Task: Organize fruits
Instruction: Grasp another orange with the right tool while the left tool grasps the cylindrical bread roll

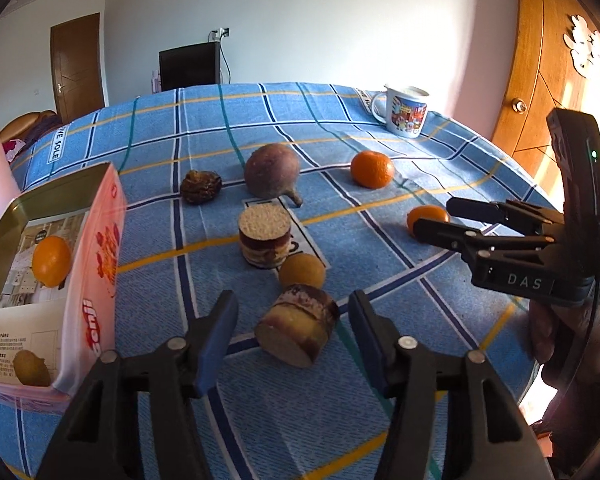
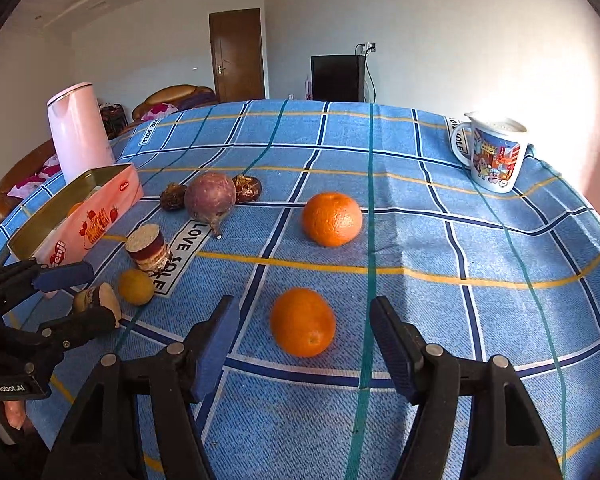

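Note:
My left gripper [image 1: 292, 328] is open, its fingers on either side of a cut sugarcane piece [image 1: 298, 326] lying on the blue checked cloth. Behind it sit a small yellow fruit [image 1: 302, 271] and an upright sugarcane piece [image 1: 265, 236]. The pink tin box [image 1: 96, 264] at the left holds an orange [image 1: 51, 261] and a small brown fruit [image 1: 31, 368]. My right gripper [image 2: 304, 340] is open around an orange [image 2: 302, 322] without touching it. A second orange [image 2: 332, 219] lies farther back.
A purple round root [image 2: 211, 200] and two dark wrinkled fruits [image 2: 247, 188] lie mid-table. A printed mug [image 2: 494, 152] stands at the far right. A pink kettle [image 2: 80, 130] stands behind the box. A wooden door [image 1: 540, 60] is at the right.

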Action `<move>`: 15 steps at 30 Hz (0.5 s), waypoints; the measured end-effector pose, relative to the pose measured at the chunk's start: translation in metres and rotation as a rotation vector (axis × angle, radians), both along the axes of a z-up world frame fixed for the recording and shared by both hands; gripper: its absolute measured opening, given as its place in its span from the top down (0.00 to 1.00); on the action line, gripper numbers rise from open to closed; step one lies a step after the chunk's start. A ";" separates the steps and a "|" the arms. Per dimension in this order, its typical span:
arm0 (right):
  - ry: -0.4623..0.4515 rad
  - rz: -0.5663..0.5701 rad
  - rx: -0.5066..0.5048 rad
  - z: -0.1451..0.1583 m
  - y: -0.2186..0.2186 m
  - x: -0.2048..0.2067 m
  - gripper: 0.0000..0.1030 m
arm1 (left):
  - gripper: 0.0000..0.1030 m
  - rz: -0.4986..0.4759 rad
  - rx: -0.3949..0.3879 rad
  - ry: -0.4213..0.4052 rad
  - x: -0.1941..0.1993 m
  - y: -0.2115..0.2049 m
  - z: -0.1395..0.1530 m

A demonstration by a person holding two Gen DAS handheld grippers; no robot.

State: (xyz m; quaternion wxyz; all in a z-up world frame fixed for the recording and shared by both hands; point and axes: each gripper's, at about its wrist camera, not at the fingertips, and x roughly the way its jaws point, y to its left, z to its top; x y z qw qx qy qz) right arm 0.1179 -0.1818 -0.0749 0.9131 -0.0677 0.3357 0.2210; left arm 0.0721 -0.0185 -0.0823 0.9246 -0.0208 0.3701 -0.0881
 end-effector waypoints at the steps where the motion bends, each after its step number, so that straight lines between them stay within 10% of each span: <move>1: 0.013 0.003 -0.004 -0.001 0.001 0.001 0.41 | 0.53 -0.005 -0.005 0.005 0.000 0.000 -0.001; 7: 0.065 0.022 -0.004 -0.007 0.002 0.008 0.65 | 0.57 -0.012 -0.071 0.025 0.002 0.008 -0.002; 15: 0.002 0.046 0.039 0.000 -0.001 -0.001 0.66 | 0.57 0.005 -0.076 -0.062 -0.010 0.010 0.006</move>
